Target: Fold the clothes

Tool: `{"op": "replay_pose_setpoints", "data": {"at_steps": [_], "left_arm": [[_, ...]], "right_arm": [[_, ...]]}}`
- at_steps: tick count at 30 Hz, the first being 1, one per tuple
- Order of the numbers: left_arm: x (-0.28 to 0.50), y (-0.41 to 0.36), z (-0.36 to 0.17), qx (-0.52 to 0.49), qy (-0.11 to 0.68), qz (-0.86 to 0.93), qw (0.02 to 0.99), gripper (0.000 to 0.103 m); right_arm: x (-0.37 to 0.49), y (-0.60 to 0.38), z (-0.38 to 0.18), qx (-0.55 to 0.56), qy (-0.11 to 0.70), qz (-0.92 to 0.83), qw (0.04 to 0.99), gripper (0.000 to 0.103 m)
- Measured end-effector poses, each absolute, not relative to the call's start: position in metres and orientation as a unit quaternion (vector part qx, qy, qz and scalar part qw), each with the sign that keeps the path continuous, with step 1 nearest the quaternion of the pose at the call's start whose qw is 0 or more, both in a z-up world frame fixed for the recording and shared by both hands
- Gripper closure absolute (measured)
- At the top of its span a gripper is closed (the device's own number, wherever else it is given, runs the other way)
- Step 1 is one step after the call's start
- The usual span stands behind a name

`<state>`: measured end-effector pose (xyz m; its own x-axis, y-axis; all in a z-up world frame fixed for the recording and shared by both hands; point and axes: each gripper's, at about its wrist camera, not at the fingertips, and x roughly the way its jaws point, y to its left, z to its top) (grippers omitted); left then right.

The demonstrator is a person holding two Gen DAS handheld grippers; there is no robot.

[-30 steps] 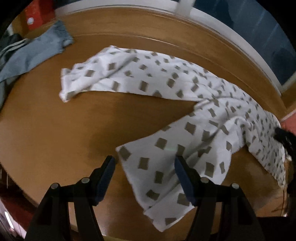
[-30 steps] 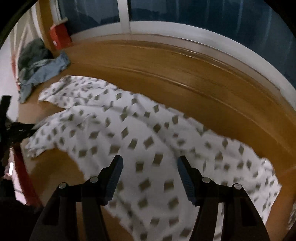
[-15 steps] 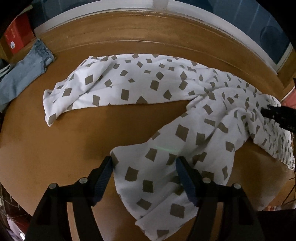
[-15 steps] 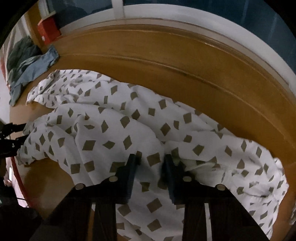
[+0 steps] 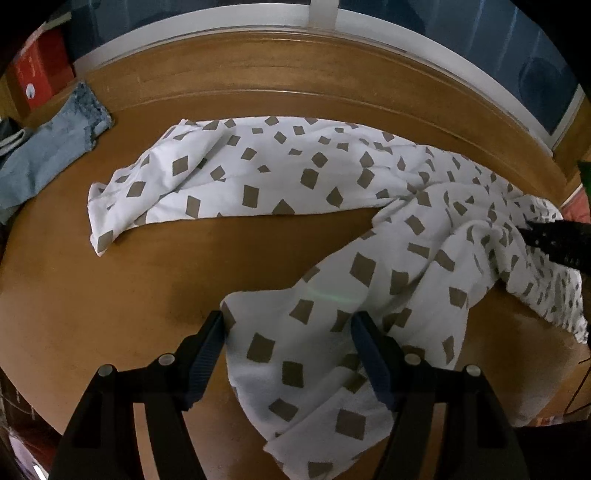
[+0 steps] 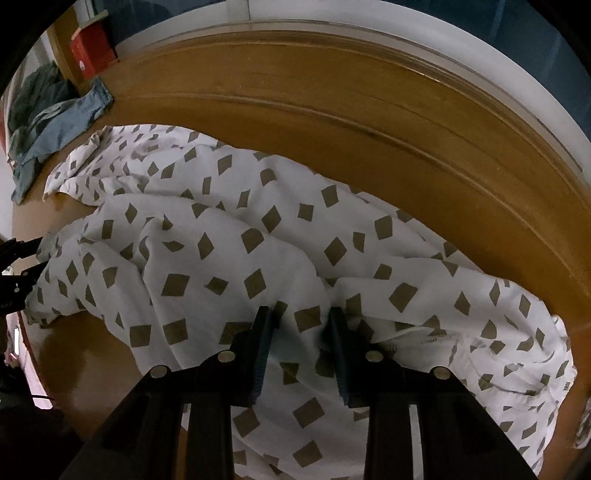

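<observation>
A white garment with brown squares (image 5: 258, 177) lies spread on the round wooden table (image 5: 110, 277), with two long legs running left. My left gripper (image 5: 288, 325) is open, its fingers straddling the hem end of the nearer leg. My right gripper (image 6: 301, 321) is shut on a bunched fold of the white garment (image 6: 258, 240) near its wide end. In the left wrist view the right gripper (image 5: 554, 240) shows at the right edge, its tip in the cloth. In the right wrist view the left gripper (image 6: 18, 258) shows dark at the left edge.
A blue denim piece (image 5: 55, 147) lies at the table's far left, also visible as the denim piece (image 6: 62, 129) beside a darker heap. A red box (image 5: 40, 70) stands behind it. A raised wooden rim (image 6: 406, 110) and white window frame (image 5: 325, 14) bound the far side.
My right gripper went from open above the cloth to shut on a fold of it. My left gripper shifted a little over the leg hem and stayed open.
</observation>
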<state>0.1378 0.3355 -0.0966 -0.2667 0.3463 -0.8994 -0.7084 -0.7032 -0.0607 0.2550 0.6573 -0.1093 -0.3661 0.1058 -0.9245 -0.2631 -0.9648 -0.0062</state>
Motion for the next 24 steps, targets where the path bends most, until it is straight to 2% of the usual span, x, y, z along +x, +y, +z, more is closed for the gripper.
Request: {"op": "replay_pose_setpoints", "data": {"at_steps": [9, 11, 15, 17, 18, 19, 24], "left_arm": [[0.148, 0.331, -0.092, -0.496, 0.184, 0.778, 0.339, 0.035], [0.151, 0.333, -0.092, -0.493, 0.184, 0.780, 0.339, 0.035], [0.153, 0.326, -0.095, -0.483, 0.177, 0.784, 0.347, 0.037], [0.156, 0.325, -0.094, -0.477, 0.174, 0.785, 0.355, 0.057], [0.156, 0.328, -0.093, -0.476, 0.172, 0.783, 0.361, 0.083], [0.156, 0.331, -0.092, -0.475, 0.169, 0.782, 0.367, 0.091], [0.138, 0.350, -0.045, -0.408, 0.176, 0.810, 0.382, 0.093]], "right_arm": [[0.262, 0.654, -0.109, -0.545, 0.061, 0.828, 0.119, 0.074], [0.264, 0.653, -0.107, -0.543, 0.055, 0.829, 0.123, 0.084], [0.267, 0.655, -0.101, -0.532, 0.057, 0.835, 0.128, 0.095], [0.270, 0.657, -0.094, -0.520, 0.062, 0.842, 0.129, 0.096], [0.271, 0.659, -0.088, -0.512, 0.064, 0.846, 0.132, 0.096], [0.272, 0.660, -0.082, -0.505, 0.065, 0.850, 0.135, 0.097], [0.291, 0.678, -0.019, -0.426, 0.090, 0.885, 0.167, 0.097]]}}
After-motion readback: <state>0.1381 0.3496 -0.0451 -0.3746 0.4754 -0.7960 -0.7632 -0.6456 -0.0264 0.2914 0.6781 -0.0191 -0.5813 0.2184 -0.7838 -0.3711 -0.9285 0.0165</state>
